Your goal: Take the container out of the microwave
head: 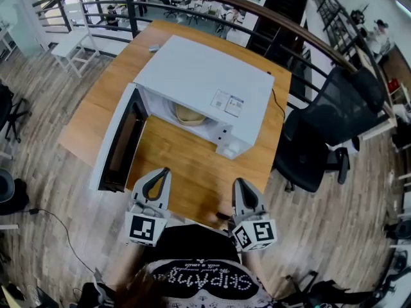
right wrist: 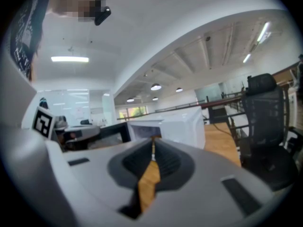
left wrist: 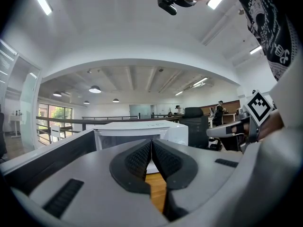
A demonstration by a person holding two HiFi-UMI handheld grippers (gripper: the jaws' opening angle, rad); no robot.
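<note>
in the head view, a white chair [head: 72, 43] stands at the upper left, beyond the wooden table [head: 186, 172]. left of centre, the microwave door [head: 121, 143] hangs wide open, swung toward the lower left. the left gripper [head: 164, 172] sits at the lower middle over the table's near part, its jaws pressed together with nothing between them. the white microwave [head: 205, 82] fills the centre, and the pale round container [head: 190, 115] rests inside its open cavity, well apart from both grippers. further right, the right gripper [head: 239, 182] has its jaws closed tip to tip, empty. a black office chair [head: 321, 133] stands at the right.
</note>
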